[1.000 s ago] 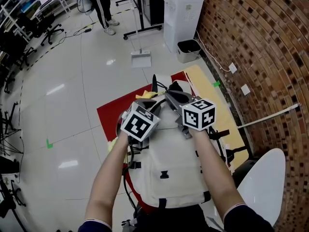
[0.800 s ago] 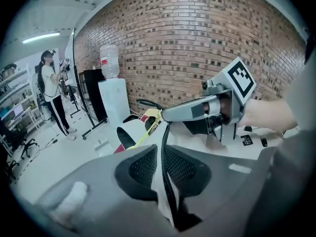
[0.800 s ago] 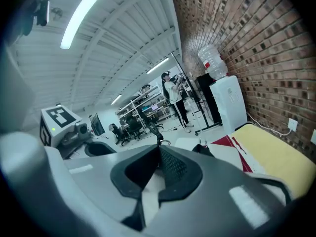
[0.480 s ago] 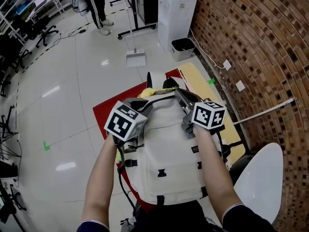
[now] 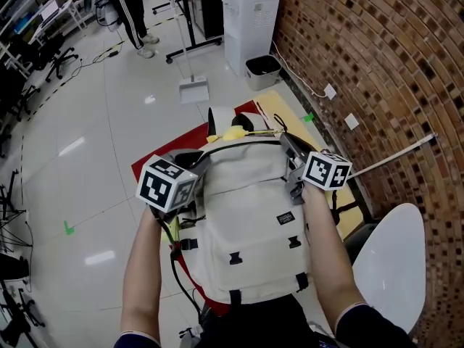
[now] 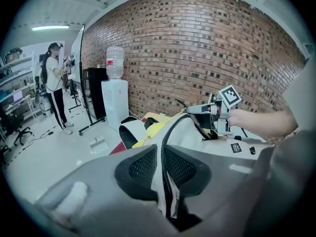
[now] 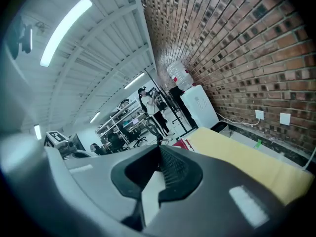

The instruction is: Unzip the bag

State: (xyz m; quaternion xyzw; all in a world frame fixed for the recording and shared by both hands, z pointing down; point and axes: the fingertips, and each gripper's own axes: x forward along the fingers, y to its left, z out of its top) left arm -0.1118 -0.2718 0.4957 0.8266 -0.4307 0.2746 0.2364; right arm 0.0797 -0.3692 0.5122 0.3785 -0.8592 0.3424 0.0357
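Observation:
A cream backpack (image 5: 246, 216) stands upright in front of me, its black zip (image 5: 243, 142) running over the top. My left gripper (image 5: 194, 164) is at the bag's upper left corner, shut on the fabric edge beside the zip track (image 6: 163, 169). My right gripper (image 5: 288, 142) is at the upper right corner, shut on a pale zip pull tab (image 7: 150, 194). In the left gripper view the right gripper (image 6: 200, 110) shows across the bag's top. Something yellow (image 5: 235, 133) lies just behind the bag's top.
The bag stands over a red mat (image 5: 156, 167), with a yellow board (image 5: 279, 111) behind it. A white chair (image 5: 391, 267) is at my right. A brick wall (image 5: 377, 64), a water dispenser (image 5: 250, 13), a bin (image 5: 262, 69) and a dustpan (image 5: 193, 90) lie beyond. A person (image 5: 130, 6) stands far off.
My right gripper has travelled to the right along the bag's top to its right corner. My left gripper has drifted left, so the two now stand far apart.

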